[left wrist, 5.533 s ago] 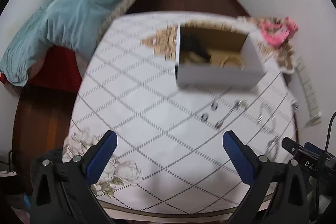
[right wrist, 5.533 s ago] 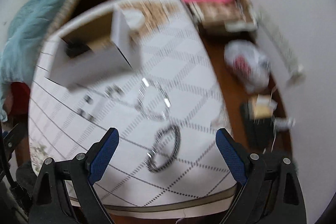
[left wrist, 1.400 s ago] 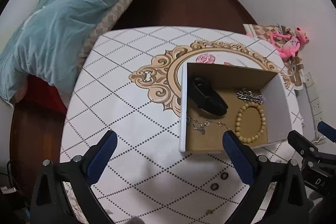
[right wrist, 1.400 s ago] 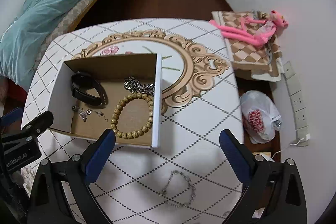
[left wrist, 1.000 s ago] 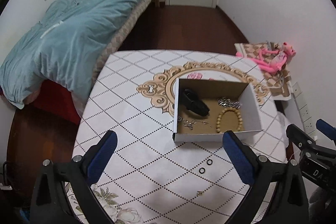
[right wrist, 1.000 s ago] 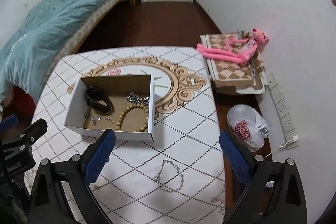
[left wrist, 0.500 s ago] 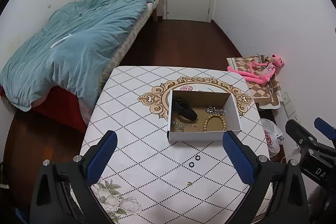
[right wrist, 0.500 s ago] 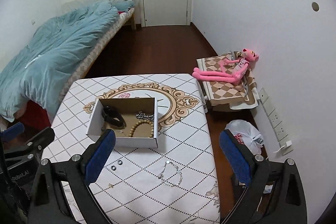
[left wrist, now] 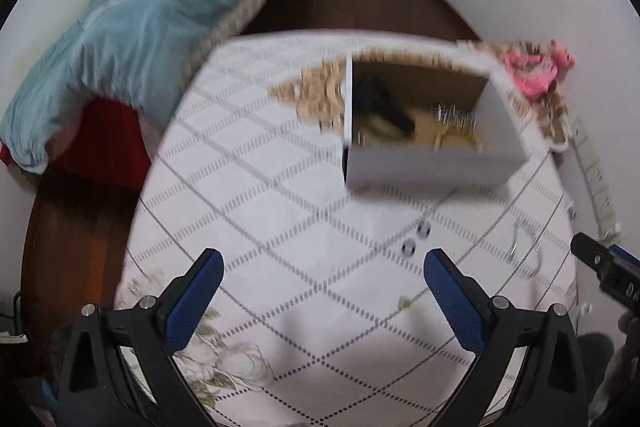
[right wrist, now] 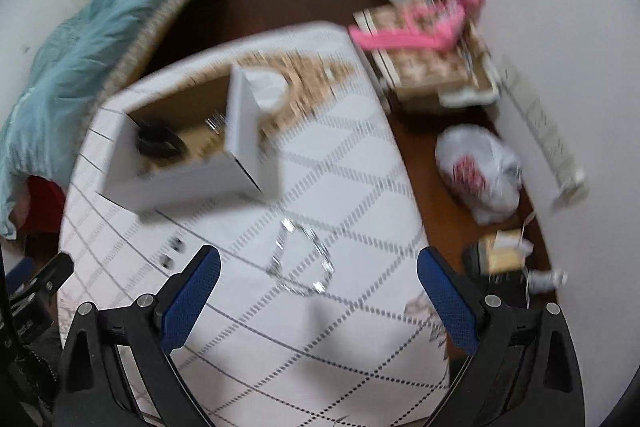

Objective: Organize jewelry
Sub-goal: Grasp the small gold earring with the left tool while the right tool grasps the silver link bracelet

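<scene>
An open white cardboard box (left wrist: 432, 171) stands on the patterned table (left wrist: 256, 211) and holds a black band (left wrist: 384, 103) and a beaded bracelet (left wrist: 452, 137). Two small rings (left wrist: 414, 239) lie in front of it. A silver chain bracelet (right wrist: 302, 263) lies on the table just ahead of my right gripper (right wrist: 316, 303), which is open and empty. My left gripper (left wrist: 320, 299) is open and empty above the table's near part. The box (right wrist: 188, 167) sits to the left in the right wrist view. Both views are blurred.
A bed with a teal duvet (left wrist: 132, 39) stands to the left. A pink plush toy (right wrist: 420, 27) on a checked mat, a white plastic bag (right wrist: 480, 171) and a wall power strip (right wrist: 548, 147) are to the right of the table on the floor.
Both grippers have come down from high above the table to close over its near edge. The box and jewelry now look much larger. Both grippers stay open.
</scene>
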Demonstrator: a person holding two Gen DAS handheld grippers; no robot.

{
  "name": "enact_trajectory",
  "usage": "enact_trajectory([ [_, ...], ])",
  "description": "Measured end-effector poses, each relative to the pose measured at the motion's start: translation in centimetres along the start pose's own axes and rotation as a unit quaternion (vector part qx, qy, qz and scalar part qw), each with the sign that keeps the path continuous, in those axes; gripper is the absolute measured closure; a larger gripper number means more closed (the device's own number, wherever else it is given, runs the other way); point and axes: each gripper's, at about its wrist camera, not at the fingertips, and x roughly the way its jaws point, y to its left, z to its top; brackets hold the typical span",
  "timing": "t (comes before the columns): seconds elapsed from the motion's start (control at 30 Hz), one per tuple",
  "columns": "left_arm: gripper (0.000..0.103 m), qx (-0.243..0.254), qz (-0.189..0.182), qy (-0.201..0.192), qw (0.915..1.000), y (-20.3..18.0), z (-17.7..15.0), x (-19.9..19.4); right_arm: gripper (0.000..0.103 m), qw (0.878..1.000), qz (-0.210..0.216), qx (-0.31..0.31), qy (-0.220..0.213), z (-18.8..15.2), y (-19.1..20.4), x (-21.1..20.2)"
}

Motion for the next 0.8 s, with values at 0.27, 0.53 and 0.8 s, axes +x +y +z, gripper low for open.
enact_trajectory([
  [0.27, 0.006, 0.035, -0.052, 0.054, 0.9966, -2.8, -3.9, 4.0, 0.011, 0.999, -0.019, 0.027, 0.026, -2.6, -2.8, 3.8],
  [0.53, 0.05, 0.071, -0.055, 0.044, 0.995, -5.3, -5.1, 5.0, 0.011, 0.999, -0.029, 0.035, 0.022, -2.5, -4.0, 4.1],
  [0.8, 0.089, 0.086, -0.068, 0.024, 0.9937, -6.1, -4.9, 4.6, 0.012, 0.999, -0.034, 0.034, 0.021, -2.5, -4.3, 4.1],
])
